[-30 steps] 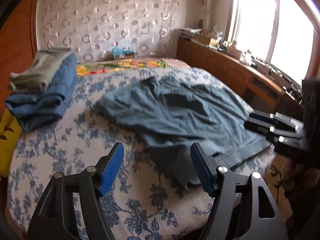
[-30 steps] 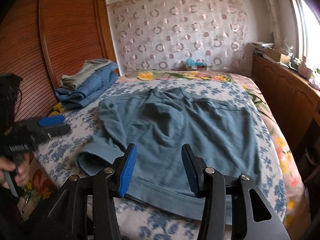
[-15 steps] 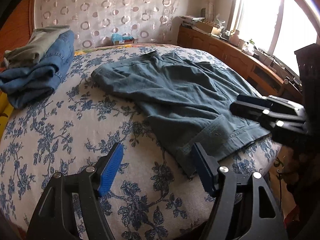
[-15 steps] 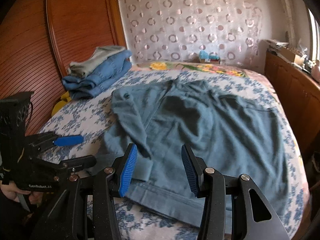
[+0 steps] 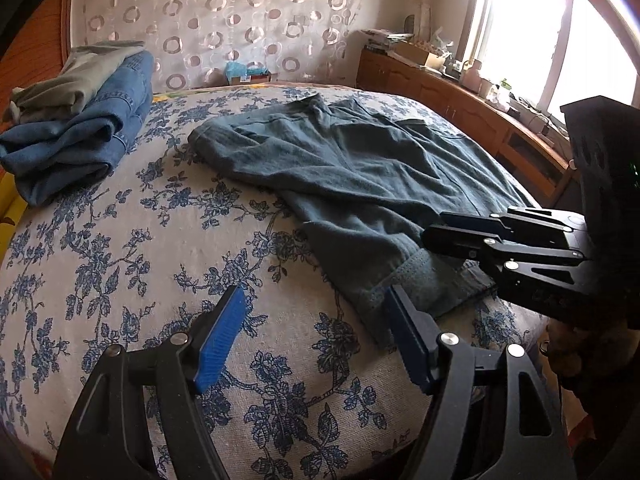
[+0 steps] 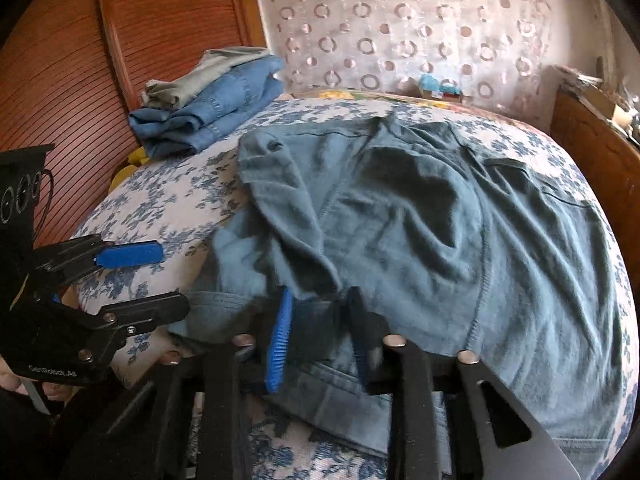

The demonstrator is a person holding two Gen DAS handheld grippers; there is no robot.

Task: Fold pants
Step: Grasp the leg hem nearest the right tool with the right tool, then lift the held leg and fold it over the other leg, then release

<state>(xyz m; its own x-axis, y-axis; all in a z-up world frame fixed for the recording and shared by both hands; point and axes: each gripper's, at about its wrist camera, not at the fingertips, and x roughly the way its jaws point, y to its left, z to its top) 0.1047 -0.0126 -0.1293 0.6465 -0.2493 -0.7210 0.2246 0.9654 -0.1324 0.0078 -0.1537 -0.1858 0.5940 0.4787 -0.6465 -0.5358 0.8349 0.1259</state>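
At the near hem of the crumpled teal cotton pants (image 6: 420, 220), the right hand-held gripper (image 6: 320, 336) has just been closing onto the cloth; the left hand-held gripper (image 5: 312, 340) gapes empty beside it.

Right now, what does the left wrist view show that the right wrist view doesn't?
Left only: the bright window and the left tongs open over the blue-flowered bedspread.

Right only: the right tongs, which have just been closing, with a fold of the teal pants between them.

Both: the pants and the folded denim stack.
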